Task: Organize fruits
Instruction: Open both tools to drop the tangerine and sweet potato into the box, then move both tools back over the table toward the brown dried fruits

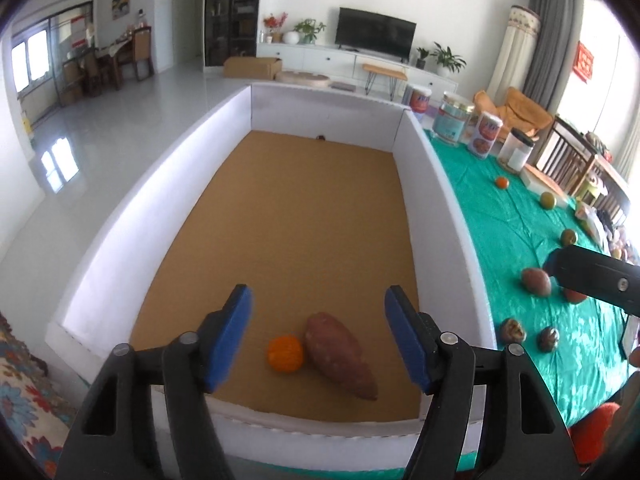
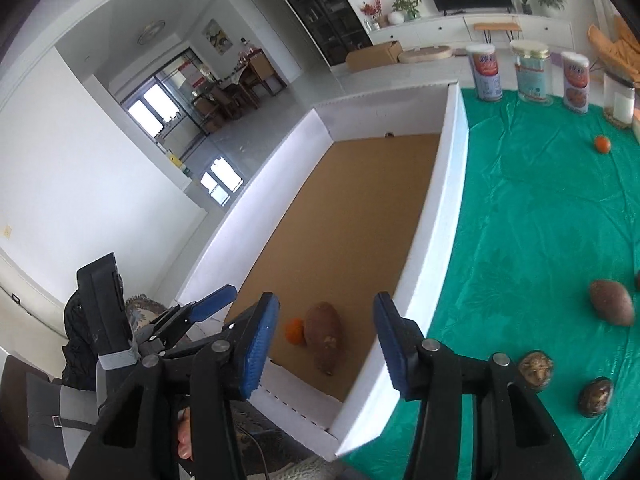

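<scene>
A white-walled box [image 1: 440, 184] with a brown floor holds an orange [image 1: 285, 353] touching a sweet potato [image 1: 340, 355] at its near end. My left gripper [image 1: 318, 340] is open and empty above them. The box [image 2: 452, 184], orange [image 2: 295, 331] and sweet potato [image 2: 323, 334] also show in the right wrist view. My right gripper [image 2: 326, 344] is open and empty over the box's near right corner. On the green cloth lie several brown fruits [image 1: 536, 281] [image 2: 611, 302] [image 2: 536, 369] and a small orange [image 2: 602, 144].
Several jars and cans [image 1: 454, 118] [image 2: 486, 72] stand at the far end of the green tablecloth [image 2: 540, 220]. A wooden chair [image 1: 576, 160] stands at the right. My left gripper's body [image 2: 168, 332] shows left of the box.
</scene>
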`<state>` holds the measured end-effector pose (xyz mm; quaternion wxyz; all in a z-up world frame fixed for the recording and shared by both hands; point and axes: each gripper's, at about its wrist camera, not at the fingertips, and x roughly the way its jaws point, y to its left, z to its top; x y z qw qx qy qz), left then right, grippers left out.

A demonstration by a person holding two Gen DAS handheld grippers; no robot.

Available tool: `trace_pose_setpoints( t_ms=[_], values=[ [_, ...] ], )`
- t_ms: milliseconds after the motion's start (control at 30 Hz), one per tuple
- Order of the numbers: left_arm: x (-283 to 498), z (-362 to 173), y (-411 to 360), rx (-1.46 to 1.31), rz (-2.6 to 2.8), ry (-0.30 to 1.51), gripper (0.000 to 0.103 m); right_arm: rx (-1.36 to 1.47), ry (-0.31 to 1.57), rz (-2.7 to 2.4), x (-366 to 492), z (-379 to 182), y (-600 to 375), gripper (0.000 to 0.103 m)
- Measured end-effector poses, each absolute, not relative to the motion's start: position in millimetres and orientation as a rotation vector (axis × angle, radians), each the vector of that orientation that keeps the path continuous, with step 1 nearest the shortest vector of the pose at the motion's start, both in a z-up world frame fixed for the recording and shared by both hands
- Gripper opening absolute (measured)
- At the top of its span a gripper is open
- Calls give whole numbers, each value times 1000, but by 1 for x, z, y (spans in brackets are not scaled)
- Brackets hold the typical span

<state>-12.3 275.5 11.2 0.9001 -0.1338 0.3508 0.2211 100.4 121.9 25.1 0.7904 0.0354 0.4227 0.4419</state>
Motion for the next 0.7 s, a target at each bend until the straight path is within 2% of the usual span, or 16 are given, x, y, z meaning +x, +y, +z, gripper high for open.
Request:
trace_pose_setpoints(
  t_ms=[100,167,333,467,700],
  values=[
    [-7,27,247,-237,400,635,81,52,799,831,86,29,58,86],
    [3,30,226,-200,342,605,86,53,760,711,77,16,11,90],
    [41,8,177,52,344,639,88,60,766,380,57,-34,-98,91],
    [49,-4,151,235,370,676,88,115,770,256,46,-53,-147,91],
    [34,-3,161,207,393,712,88,99,751,258,37,-54,-153,91]
  ],
)
